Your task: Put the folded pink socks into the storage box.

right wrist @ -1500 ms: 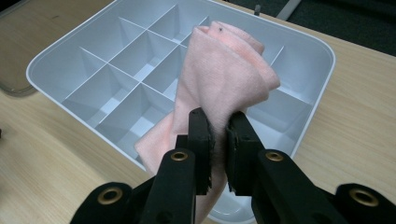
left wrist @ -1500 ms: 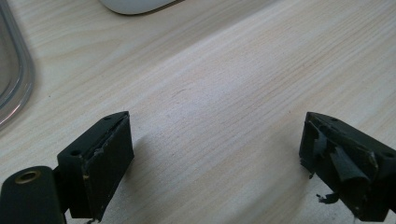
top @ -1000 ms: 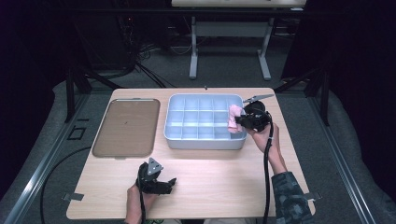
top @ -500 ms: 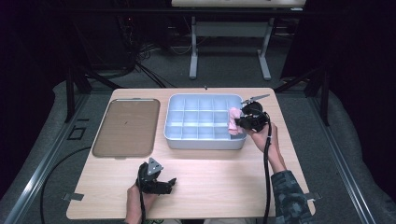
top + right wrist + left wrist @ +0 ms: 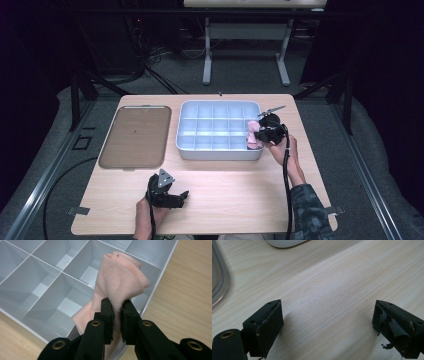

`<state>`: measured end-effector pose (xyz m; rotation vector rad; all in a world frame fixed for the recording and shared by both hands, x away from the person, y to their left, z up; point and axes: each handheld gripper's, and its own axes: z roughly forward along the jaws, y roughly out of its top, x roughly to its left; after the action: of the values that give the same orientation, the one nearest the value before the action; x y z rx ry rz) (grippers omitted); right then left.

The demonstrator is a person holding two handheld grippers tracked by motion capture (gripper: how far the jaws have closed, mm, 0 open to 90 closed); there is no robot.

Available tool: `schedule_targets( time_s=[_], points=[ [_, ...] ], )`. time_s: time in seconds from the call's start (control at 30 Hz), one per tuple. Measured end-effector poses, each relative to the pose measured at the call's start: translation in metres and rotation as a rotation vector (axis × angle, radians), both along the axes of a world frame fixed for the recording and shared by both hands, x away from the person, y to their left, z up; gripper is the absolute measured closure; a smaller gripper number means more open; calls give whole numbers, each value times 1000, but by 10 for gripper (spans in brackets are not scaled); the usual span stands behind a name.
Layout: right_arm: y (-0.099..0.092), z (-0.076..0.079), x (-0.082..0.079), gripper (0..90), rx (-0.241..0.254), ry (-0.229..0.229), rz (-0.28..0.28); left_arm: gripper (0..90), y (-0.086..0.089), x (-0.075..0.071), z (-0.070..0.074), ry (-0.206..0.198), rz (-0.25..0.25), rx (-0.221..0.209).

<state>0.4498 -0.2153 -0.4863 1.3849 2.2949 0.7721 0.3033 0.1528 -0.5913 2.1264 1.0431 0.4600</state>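
Observation:
A pale pink folded cloth (image 5: 117, 282) hangs over the right-hand compartments of a light grey divided box (image 5: 45, 287), pinched between the jaws of my right gripper (image 5: 117, 312). From above, the right gripper (image 5: 256, 134) and the pink cloth (image 5: 251, 135) sit at the divided box's (image 5: 215, 150) near right corner. My left gripper (image 5: 181, 196) rests low over the table's front edge, pointing right. Its two black fingers (image 5: 268, 325) stand wide apart over bare wood with nothing between them.
A flat brown tray (image 5: 134, 135) lies left of the box; its rim (image 5: 223, 282) curves at the left. The wooden table (image 5: 240, 195) extends in front of the box. A black cable (image 5: 287, 190) trails down from the right hand.
The right gripper has sunk a little with the pink cloth, toward the box's near right corner. The left gripper has stayed in place.

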Motion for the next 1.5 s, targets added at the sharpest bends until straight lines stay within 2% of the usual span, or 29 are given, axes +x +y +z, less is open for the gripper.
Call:
schedule_targets(
  time_s=[0.03,0.27,0.37,0.6,0.8,0.93,1.27,1.4,1.5],
  points=[
    [1,-1,0,820,8,0,2,98,0,0,0,0,-1,1],
    [5,-5,0,818,-49,4,10,99,0,0,0,-1,-1,1],
    [8,-10,-2,817,-98,-3,24,99,0,0,0,-2,0,0],
    [7,-14,-4,815,-95,11,38,98,0,0,0,0,-1,1],
    [6,-14,-7,797,-65,30,51,98,0,0,0,-1,-1,1],
    [6,-14,-12,767,-74,21,71,98,0,0,0,-1,-1,1],
    [7,-17,-16,769,-97,13,84,98,0,0,0,-2,0,-2],
    [6,-15,-18,694,-79,23,97,98,-1,0,0,-3,1,-3],
    [5,-10,-21,623,-71,5,98,98,-1,0,0,-2,0,-2]
  ],
)
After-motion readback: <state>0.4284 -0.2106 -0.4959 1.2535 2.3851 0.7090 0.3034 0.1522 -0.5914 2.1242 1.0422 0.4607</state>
